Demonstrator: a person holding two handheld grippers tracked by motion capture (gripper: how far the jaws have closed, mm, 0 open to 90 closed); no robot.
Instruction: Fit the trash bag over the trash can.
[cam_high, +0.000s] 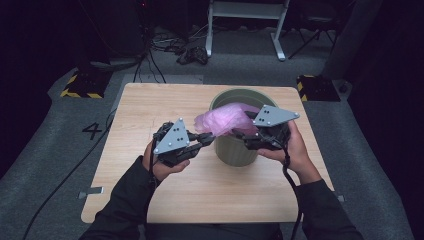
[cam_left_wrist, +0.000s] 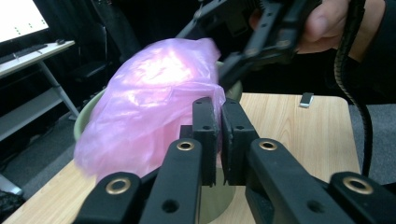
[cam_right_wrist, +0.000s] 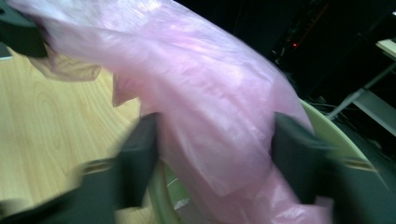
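Note:
A thin pink plastic bag drapes over the mouth of a round green bin on the wooden table. My left gripper reaches in from the bin's left and is shut on the bag's near edge. In the left gripper view its jaws pinch the bag in front of the bin's rim. My right gripper comes from the bin's right, above its rim. In the right gripper view it stands open, blurred, with the bag hanging between its jaws.
The bin stands at the table's centre right, with bare wood to the left and in front. A white desk frame, cables and yellow-black striped bases lie on the floor beyond the table.

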